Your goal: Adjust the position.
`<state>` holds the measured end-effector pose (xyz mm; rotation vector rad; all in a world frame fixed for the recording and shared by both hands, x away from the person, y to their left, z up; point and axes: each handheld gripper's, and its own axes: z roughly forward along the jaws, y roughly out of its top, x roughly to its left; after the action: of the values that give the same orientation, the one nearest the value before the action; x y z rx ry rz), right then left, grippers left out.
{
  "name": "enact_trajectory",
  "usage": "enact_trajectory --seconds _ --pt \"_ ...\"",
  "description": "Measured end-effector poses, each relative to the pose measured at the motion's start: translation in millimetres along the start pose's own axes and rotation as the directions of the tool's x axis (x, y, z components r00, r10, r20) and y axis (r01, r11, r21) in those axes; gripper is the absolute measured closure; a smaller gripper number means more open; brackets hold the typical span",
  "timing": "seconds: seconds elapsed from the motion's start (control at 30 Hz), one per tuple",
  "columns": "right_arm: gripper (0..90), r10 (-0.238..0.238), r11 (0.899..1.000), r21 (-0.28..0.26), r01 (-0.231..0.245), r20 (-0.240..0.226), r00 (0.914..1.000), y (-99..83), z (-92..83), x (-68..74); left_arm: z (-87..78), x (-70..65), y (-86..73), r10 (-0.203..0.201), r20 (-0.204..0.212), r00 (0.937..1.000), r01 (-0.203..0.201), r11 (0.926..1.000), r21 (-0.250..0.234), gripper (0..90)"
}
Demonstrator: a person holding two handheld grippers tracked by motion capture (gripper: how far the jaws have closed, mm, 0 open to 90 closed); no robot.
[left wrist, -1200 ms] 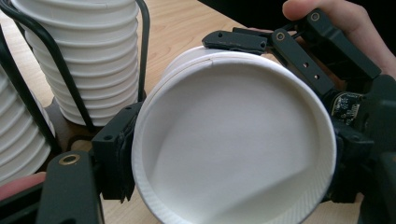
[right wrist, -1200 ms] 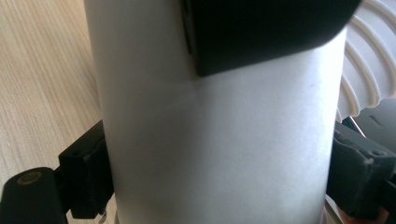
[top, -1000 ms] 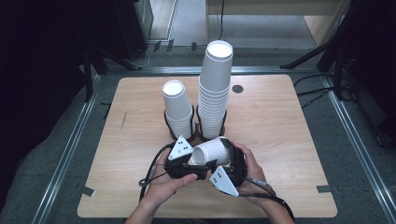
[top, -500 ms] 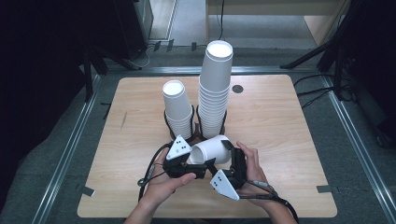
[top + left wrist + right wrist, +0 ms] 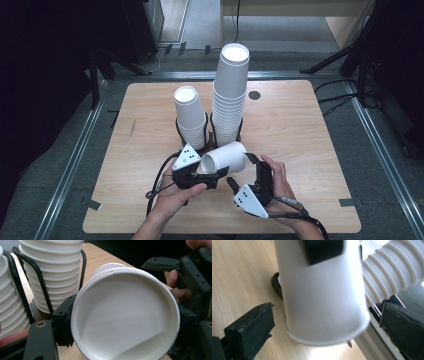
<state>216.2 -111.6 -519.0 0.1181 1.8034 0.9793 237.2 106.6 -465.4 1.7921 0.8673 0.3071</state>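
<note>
From the high view, a single white paper cup (image 5: pixel 225 158) lies on its side above the wooden table (image 5: pixel 310 130), just in front of the tall stack of cups (image 5: pixel 230 97), its open mouth turned toward the left gripper (image 5: pixel 212 177). That gripper pinches the cup's rim, jaws pressed together on the paper wall. The right gripper (image 5: pixel 245 172) sits just right of the cup, its jaws having just been opening and now spread wide with the cup's base end between them, untouched. A shorter stack of cups (image 5: pixel 189 117) stands just left of the tall stack, both in black wire holders.

In the left gripper view, the cup (image 5: pixel 125 315) faces the lens mouth-first, a black jaw clamped on its rim at the left. The tall stack (image 5: pixel 53 272) rises just behind the cup, and the right gripper (image 5: pixel 185 272) shows beyond the cup's far side.

In the right gripper view, the cup (image 5: pixel 322 290) hangs between two black jaws set well apart, neither pad touching it. The ribbed tall stack (image 5: pixel 387 267) lies just beyond the cup.
</note>
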Motion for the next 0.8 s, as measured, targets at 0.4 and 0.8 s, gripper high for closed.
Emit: enact_trajectory --seconds 0.4,0.8 --pt "0.4 0.232 0.969 0.070 -0.237 0.074 0.9700 -19.1 -28.4 -10.2 4.0 2.5 -13.0 0.004 0.000 1.0000 -0.004 0.9939 -0.110 24.4" --pt "0.7 0.344 0.928 0.108 -0.356 0.117 0.9317 -13.4 -37.8 -4.5 6.2 -0.4 -19.8 0.012 0.017 0.9998 -0.009 0.9845 -0.175 24.1"
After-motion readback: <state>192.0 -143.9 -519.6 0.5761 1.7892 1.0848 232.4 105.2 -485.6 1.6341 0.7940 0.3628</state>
